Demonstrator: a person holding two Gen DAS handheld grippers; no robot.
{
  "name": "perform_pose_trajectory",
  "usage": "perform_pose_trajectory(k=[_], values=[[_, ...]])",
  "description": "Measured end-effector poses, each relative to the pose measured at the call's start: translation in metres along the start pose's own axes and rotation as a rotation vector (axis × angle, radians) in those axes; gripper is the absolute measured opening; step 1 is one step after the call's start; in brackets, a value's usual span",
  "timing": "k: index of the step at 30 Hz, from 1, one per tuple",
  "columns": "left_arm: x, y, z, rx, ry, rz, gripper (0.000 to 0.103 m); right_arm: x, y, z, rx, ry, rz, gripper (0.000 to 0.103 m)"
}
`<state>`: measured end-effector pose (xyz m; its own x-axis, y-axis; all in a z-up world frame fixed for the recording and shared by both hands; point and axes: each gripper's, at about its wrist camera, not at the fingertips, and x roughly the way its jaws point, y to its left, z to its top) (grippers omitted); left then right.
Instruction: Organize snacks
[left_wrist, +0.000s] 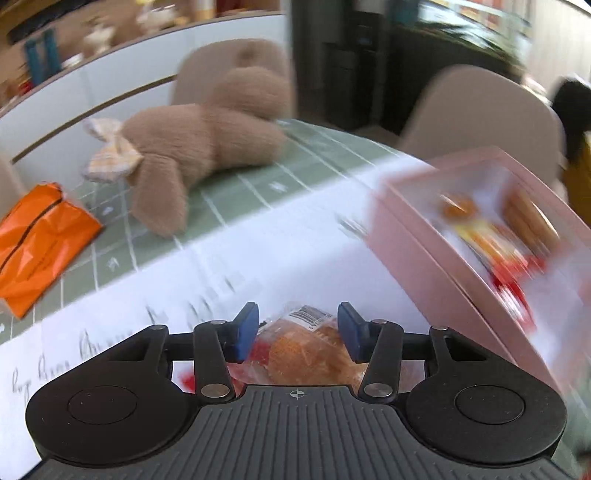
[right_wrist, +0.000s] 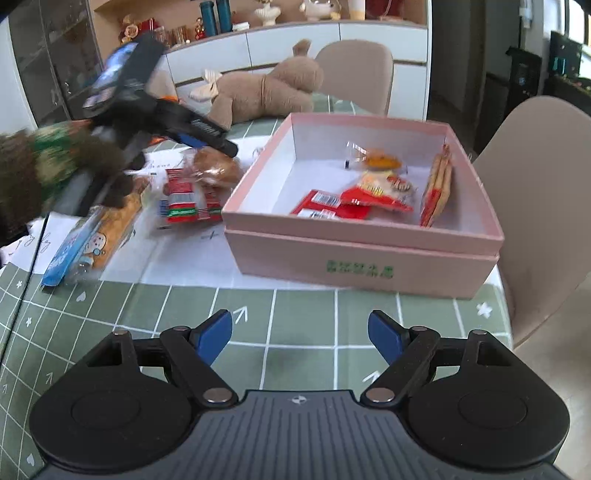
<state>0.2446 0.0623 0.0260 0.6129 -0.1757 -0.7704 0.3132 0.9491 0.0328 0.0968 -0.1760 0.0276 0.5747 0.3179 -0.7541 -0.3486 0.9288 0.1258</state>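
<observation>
Left gripper (left_wrist: 297, 330) angled down over the white paper sheet (left_wrist: 280, 236), blue pads (left_wrist: 246, 328) part-way apart. Bread bun in clear wrapper (left_wrist: 301, 350) directly between them — a visible gap on each side, pads not pressing, nothing gripped. Barcode label on the wrapper's far end. A bit of red packaging just left of the bun, under the left finger linkage.

From the right wrist view: same bun (right_wrist: 218, 166) on the paper, immediately under the left gripper's tip (right_wrist: 218, 142), left of the pink box (right_wrist: 354, 254). Just near of the bun, a red-green-white snack pack (right_wrist: 186, 201); further left and nearer, a long biscuit pack with blue end (right_wrist: 92, 240). Sleeve, patterned green and brown (right_wrist: 44, 170), behind the left gripper, blurred.

Pink box open, on the right of the paper. Inside: small orange pastry in clear wrap (right_wrist: 380, 160) toward the far wall, red packets (right_wrist: 354, 201) mid-floor, a biscuit stick pack (right_wrist: 437, 184) upright against the right wall. Green print on near wall, unreadable.

Right gripper (right_wrist: 300, 334) wide open, empty, over the green grid tablecloth (right_wrist: 303, 317) — near of the box, well apart from the loose snacks.

Far side of table: brown plush toy (left_wrist: 199, 144) lying down, orange pouch (left_wrist: 40, 243) at far left. Left view heavily blurred on the box side.
</observation>
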Motion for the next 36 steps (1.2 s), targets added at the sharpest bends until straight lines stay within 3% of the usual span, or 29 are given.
perform_pose_trajectory(k=[3, 8, 13, 17, 23, 27, 31, 36], values=[[-0.028, -0.016, -0.033, -0.022, 0.005, -0.054, 0.052, 0.005, 0.0, 0.002, 0.015, 0.014, 0.025, 0.081], [-0.072, -0.019, -0.087, -0.247, 0.02, -0.16, 0.054, 0.002, 0.015, 0.007, -0.031, 0.003, 0.077, 0.081], [-0.114, -0.007, -0.129, -0.451, -0.034, -0.081, 0.051, 0.006, 0.045, 0.019, -0.114, 0.0, 0.153, 0.081], [-0.155, 0.002, -0.16, -0.588, -0.094, -0.032, 0.05, 0.024, 0.078, 0.049, -0.143, 0.013, 0.231, 0.081], [-0.192, 0.0, -0.19, -0.6, -0.05, 0.032, 0.05, 0.099, 0.137, 0.095, -0.166, 0.046, 0.154, 0.081], [-0.203, 0.001, -0.202, -0.622, -0.051, 0.046, 0.05, 0.144, 0.151, 0.105, -0.144, 0.112, 0.071, 0.079], [-0.205, 0.007, -0.212, -0.679, -0.074, 0.049, 0.05, 0.124, 0.16, 0.087, -0.225, 0.136, 0.133, 0.051], [-0.201, 0.005, -0.211, -0.691, -0.077, 0.02, 0.05, 0.078, 0.162, 0.037, -0.321, 0.171, 0.223, 0.05]])
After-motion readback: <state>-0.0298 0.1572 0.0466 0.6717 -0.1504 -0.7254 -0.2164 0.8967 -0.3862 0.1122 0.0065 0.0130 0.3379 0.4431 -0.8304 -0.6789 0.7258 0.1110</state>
